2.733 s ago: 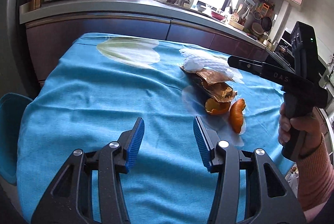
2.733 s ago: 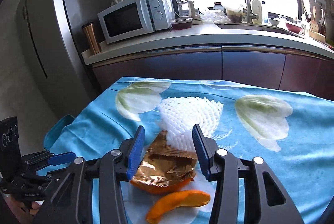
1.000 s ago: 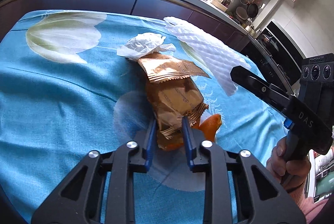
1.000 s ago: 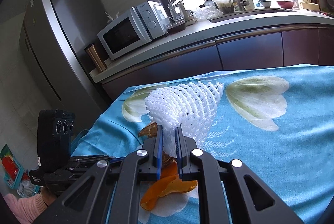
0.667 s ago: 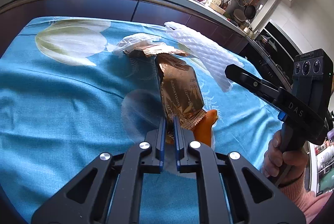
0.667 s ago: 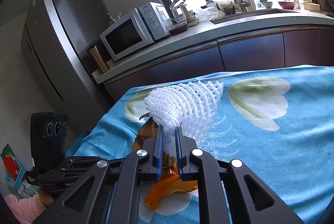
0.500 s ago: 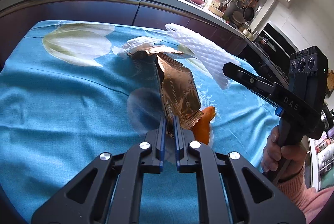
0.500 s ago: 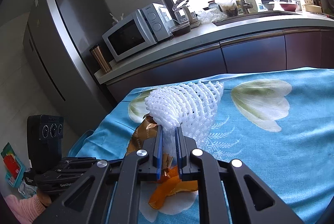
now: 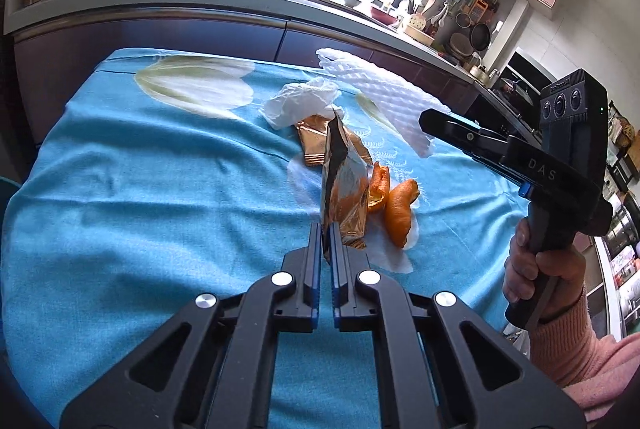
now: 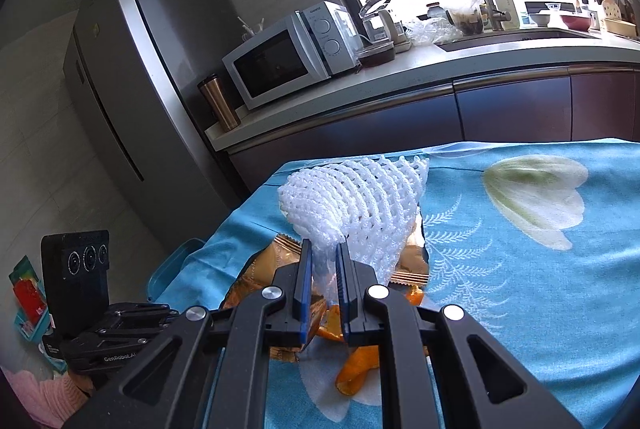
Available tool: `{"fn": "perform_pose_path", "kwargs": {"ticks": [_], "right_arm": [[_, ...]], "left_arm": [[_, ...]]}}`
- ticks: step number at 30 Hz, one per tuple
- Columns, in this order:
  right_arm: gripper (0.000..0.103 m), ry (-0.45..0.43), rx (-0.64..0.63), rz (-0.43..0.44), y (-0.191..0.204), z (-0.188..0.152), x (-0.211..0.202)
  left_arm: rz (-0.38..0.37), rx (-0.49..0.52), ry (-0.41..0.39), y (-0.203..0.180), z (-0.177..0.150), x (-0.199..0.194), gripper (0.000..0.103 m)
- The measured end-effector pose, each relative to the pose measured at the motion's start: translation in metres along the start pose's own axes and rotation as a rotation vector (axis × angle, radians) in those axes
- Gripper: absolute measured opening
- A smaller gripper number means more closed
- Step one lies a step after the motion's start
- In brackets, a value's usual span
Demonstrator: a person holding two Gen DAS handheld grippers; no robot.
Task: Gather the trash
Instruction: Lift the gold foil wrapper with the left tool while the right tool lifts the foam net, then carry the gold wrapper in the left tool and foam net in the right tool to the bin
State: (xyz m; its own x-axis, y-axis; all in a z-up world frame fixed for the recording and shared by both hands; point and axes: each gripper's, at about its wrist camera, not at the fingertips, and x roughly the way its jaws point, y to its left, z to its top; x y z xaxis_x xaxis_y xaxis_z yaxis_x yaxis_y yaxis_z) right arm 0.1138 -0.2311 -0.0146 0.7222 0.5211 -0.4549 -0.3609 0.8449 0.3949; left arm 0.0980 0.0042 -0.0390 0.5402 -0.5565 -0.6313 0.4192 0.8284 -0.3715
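Observation:
My left gripper [image 9: 326,229] is shut on the lower edge of a gold snack wrapper [image 9: 344,185], its jaws closing the last bit, and the wrapper stands upright just above the blue tablecloth [image 9: 160,209]. Behind it lie a second gold wrapper [image 9: 314,145], a crumpled white tissue [image 9: 300,101] and two orange peels [image 9: 400,213]. My right gripper [image 10: 322,249] is shut on a white foam net [image 10: 360,197] and holds it off the table. In the left wrist view the foam net [image 9: 384,97] hangs from the right gripper [image 9: 426,119]. Under it show the gold wrapper [image 10: 272,265] and an orange peel [image 10: 356,369].
A dark counter [image 9: 200,25] with a microwave [image 10: 288,57] runs behind the table, and a grey fridge [image 10: 132,69] stands to the left. A teal container [image 10: 176,261] sits low beside the table's left edge. A person's hand [image 9: 532,269] grips the right tool.
My left gripper shut on the gold wrapper, then drew back and lifted it upright, which uncovered the second wrapper and the peels. The right gripper kept its hold on the foam net and shifted slightly.

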Motion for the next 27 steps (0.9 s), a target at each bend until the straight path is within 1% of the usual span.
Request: {"fn": "perform_pose_path", "kwargs": {"ticks": [5, 10, 27], "right_arm": [[0.01, 0.017, -0.005, 0.018, 0.01, -0.006, 0.006], [0.01, 0.031, -0.012, 0.037, 0.02, -0.01, 0.012], [0.01, 0.063, -0.045, 0.092, 0.053, -0.018, 0.03]], "left_arm": [[0.009, -0.017, -0.026, 0.008, -0.004, -0.017, 0.004], [0.039, -0.023, -0.05, 0.015, -0.008, -0.033, 0.004], [0.092, -0.098, -0.104, 0.05, -0.025, -0.079, 0.004]]}}
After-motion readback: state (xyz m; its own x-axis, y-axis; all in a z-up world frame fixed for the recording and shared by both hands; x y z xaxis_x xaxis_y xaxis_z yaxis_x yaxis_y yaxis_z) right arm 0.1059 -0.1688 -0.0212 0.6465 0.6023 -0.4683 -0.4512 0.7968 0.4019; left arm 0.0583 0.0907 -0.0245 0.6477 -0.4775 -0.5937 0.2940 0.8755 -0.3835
